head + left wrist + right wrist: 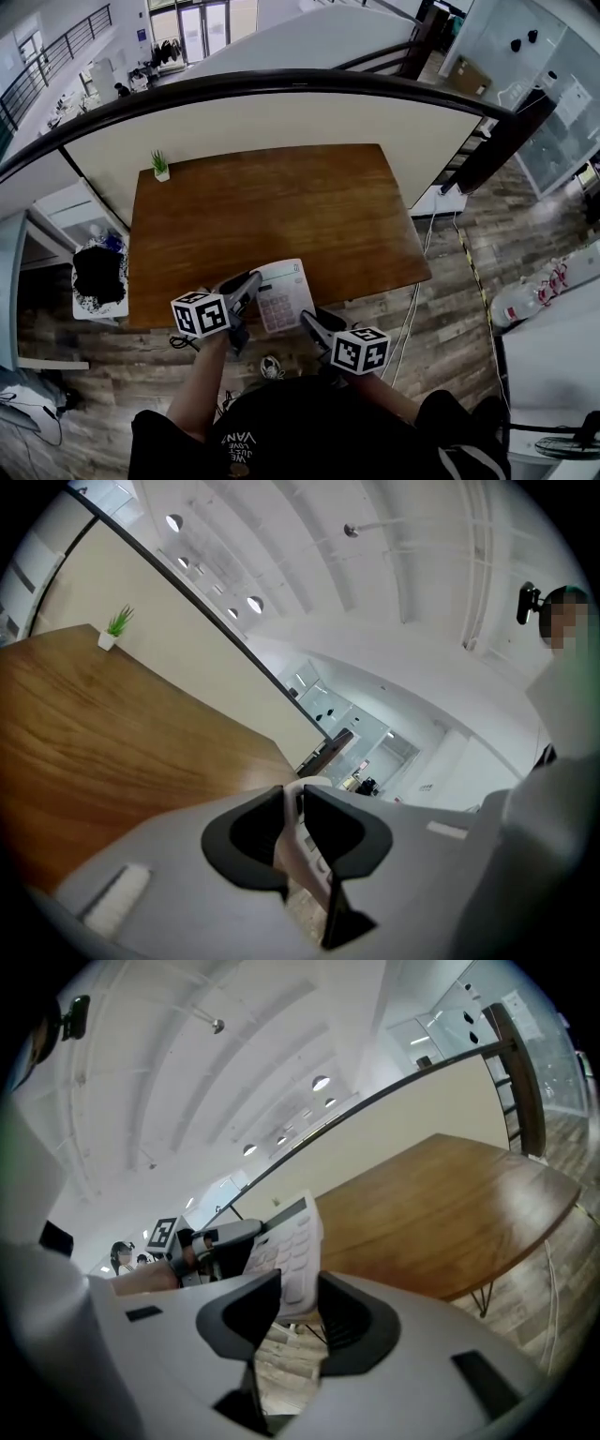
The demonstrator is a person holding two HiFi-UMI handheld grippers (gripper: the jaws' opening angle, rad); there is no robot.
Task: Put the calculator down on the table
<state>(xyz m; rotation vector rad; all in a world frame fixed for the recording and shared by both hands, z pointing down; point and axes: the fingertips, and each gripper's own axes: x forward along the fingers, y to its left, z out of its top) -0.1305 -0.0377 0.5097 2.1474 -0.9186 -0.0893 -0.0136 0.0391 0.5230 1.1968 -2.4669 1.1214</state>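
Note:
I see a white calculator (284,296) held in the air over the near edge of the brown wooden table (272,202). My left gripper (251,284) is shut on its left edge; in the left gripper view the calculator (300,846) shows edge-on between the dark jaws. My right gripper (310,321) is shut on its near right corner. The right gripper view shows the calculator (289,1252) keys-up, rising from between the jaws, with the left gripper (225,1239) at its far side and the table (441,1208) beyond.
A small potted plant (160,166) stands at the table's far left corner. A white partition runs behind the table. To the left is a white stand with a black object (98,277). Bottles (534,295) and cables lie on the wood floor at the right.

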